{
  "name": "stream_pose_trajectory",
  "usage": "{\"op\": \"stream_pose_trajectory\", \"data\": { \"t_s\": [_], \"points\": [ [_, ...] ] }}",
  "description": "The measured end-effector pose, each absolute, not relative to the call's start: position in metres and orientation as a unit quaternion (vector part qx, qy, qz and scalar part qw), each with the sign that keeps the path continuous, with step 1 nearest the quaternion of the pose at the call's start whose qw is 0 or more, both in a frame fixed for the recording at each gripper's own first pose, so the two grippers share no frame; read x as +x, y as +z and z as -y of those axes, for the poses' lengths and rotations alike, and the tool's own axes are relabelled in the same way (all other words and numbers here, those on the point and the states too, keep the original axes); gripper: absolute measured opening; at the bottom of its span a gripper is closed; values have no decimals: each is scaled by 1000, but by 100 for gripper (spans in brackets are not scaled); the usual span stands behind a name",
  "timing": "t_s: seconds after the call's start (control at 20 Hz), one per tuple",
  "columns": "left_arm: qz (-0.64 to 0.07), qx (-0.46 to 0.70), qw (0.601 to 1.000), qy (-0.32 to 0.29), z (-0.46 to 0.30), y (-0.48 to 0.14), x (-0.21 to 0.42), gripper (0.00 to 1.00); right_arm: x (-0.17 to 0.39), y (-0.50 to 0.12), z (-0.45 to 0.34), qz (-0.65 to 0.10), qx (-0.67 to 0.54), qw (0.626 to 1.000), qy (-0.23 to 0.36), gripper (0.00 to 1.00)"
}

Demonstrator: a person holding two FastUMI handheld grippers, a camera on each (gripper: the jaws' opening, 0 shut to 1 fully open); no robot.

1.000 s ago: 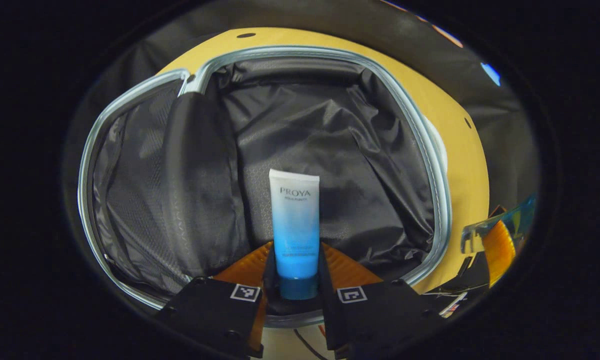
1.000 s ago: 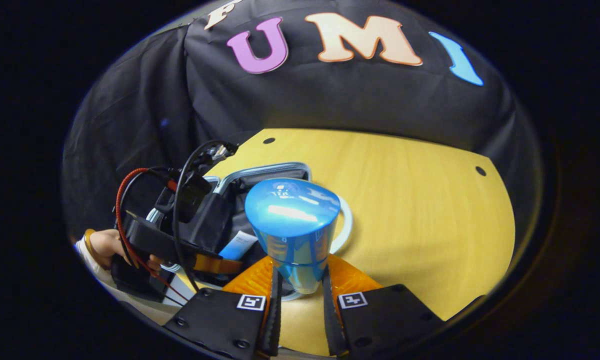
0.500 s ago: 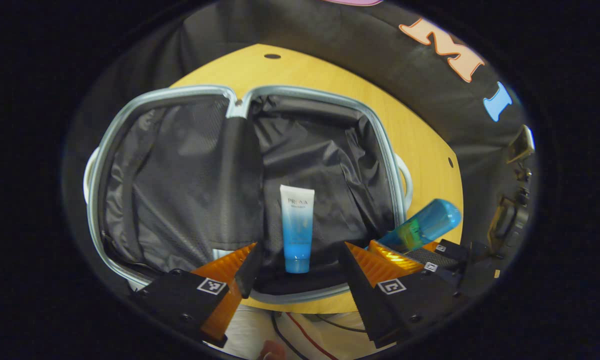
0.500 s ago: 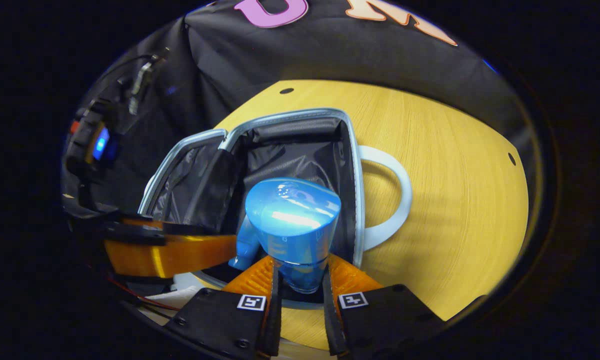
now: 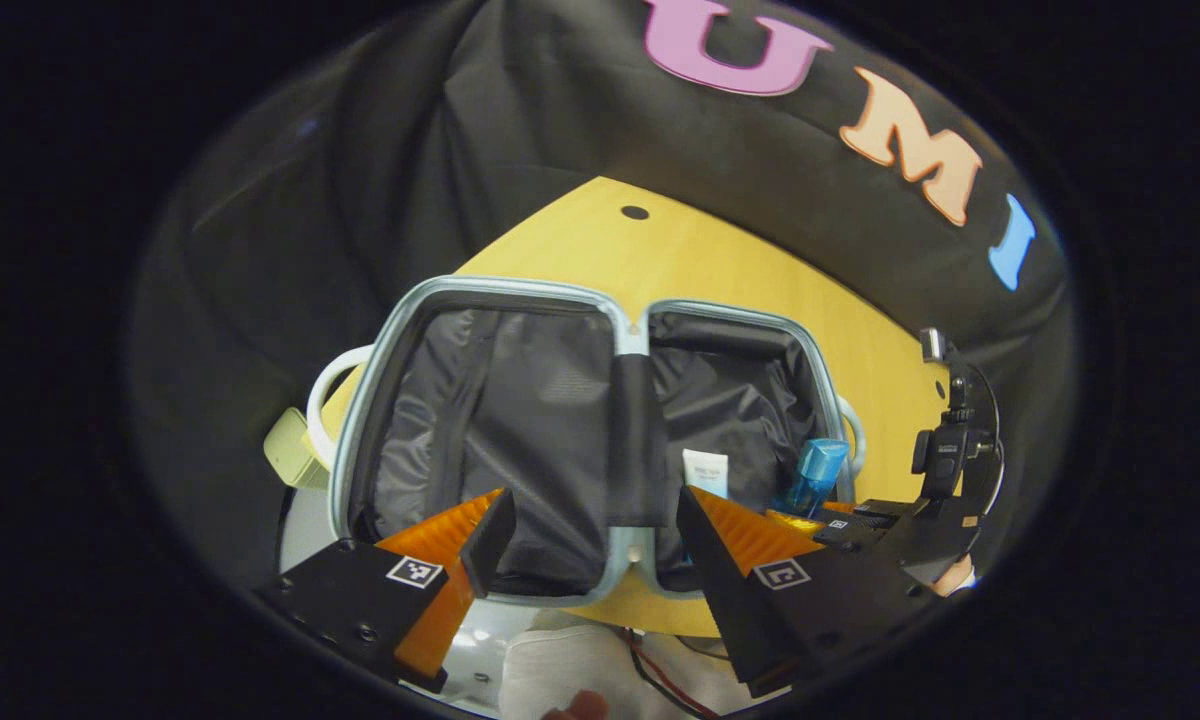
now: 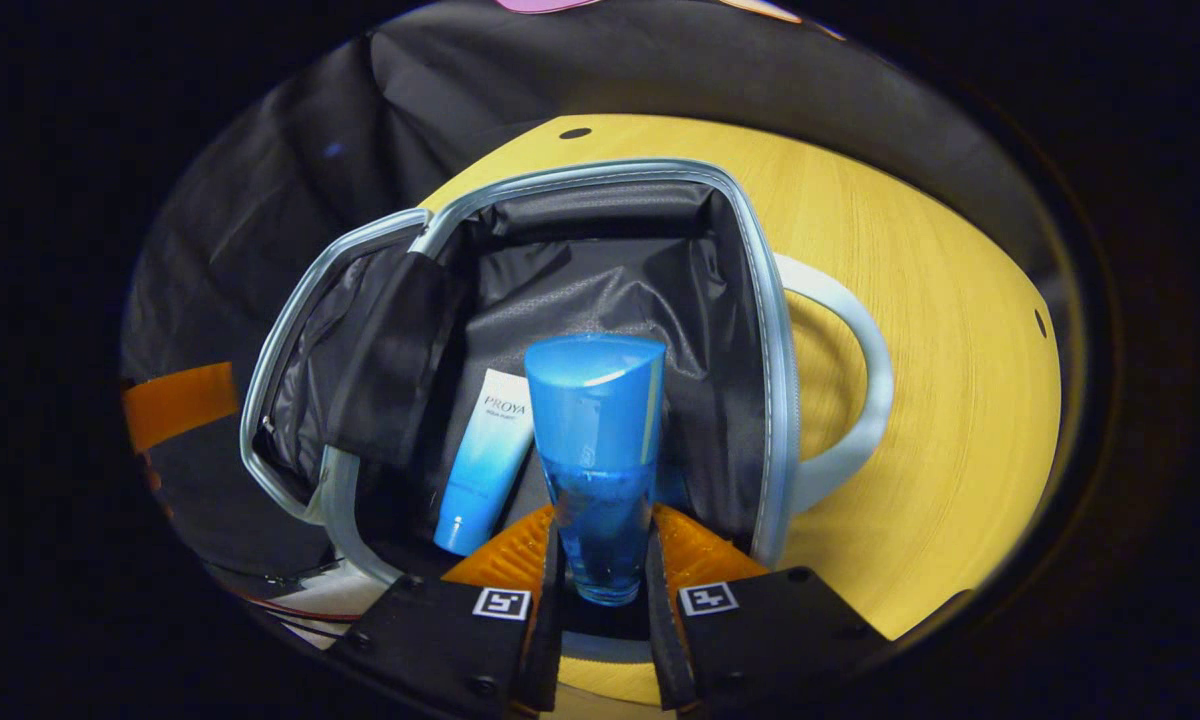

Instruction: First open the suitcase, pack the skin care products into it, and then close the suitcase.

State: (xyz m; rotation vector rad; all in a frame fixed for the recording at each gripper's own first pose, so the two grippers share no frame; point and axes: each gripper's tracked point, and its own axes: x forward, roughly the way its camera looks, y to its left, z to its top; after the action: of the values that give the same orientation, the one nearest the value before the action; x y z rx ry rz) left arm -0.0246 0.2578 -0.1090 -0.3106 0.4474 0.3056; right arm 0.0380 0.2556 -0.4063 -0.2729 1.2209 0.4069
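Observation:
The suitcase point(image 5: 480, 300) point(image 6: 760, 300) lies open on the round wooden table, both halves lined in dark fabric. A white-to-blue tube point(image 6: 482, 462) point(image 5: 705, 472) rests in its right half. My right gripper point(image 6: 602, 560) is shut on a translucent blue bottle point(image 6: 596, 440) point(image 5: 815, 476), holding it over that same half, just right of the tube. My left gripper point(image 5: 585, 530) is open and holds nothing, drawn back above the suitcase's near edge. The right gripper's body point(image 5: 910, 530) appears at the right of the left gripper view.
A pale handle loop point(image 6: 850, 380) sticks out from the suitcase's right side onto the wooden table point(image 6: 940, 400). A small pale green object point(image 5: 288, 452) sits by the suitcase's left handle. Cables and a person's pale sleeve point(image 5: 570, 665) are at the near edge.
My left gripper let go of the tube, left it in the suitcase and pulled up and back. My right gripper carried the blue bottle from above the table to over the suitcase's right half.

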Motion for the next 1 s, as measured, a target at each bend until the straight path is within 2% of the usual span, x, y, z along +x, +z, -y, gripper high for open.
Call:
{"op": "stream_pose_trajectory", "data": {
  "t_s": [0.05,0.1,0.15,0.3,0.4,0.45,0.5,0.55,0.65,0.75,0.8,0.85,1.0],
  "points": [
    [-218,-158,950,159,-277,-110,-30,97,37,-404,-258,-565,-123,793,193,42],
    [-220,-162,947,169,-292,-112,-37,96,41,-402,-264,-554,-119,798,203,40],
    [-219,-165,944,182,-313,-113,-48,96,46,-399,-271,-542,-113,805,213,43],
    [-211,-216,932,201,-364,-116,-67,96,55,-385,-287,-519,-86,820,225,84],
    [-203,-253,920,219,-400,-122,-81,96,63,-370,-290,-496,-68,836,224,99],
    [-198,-267,915,229,-420,-126,-87,96,67,-361,-290,-483,-59,845,222,94],
    [-194,-280,909,239,-437,-130,-90,96,70,-352,-289,-474,-49,852,218,94],
    [-183,-291,907,243,-453,-132,-91,97,73,-341,-285,-464,-41,859,213,99],
    [-177,-321,901,233,-475,-139,-91,97,77,-326,-276,-451,-26,871,194,99],
    [-177,-350,895,214,-481,-150,-82,96,78,-306,-270,-444,4,878,177,98],
    [-179,-362,890,209,-485,-157,-77,95,78,-293,-265,-437,22,883,168,94],
    [-182,-371,888,204,-489,-163,-72,94,78,-281,-258,-429,37,888,158,99],
    [-173,-410,881,159,-491,-167,-48,83,81,-259,-237,-409,59,902,124,94]
  ]
}}
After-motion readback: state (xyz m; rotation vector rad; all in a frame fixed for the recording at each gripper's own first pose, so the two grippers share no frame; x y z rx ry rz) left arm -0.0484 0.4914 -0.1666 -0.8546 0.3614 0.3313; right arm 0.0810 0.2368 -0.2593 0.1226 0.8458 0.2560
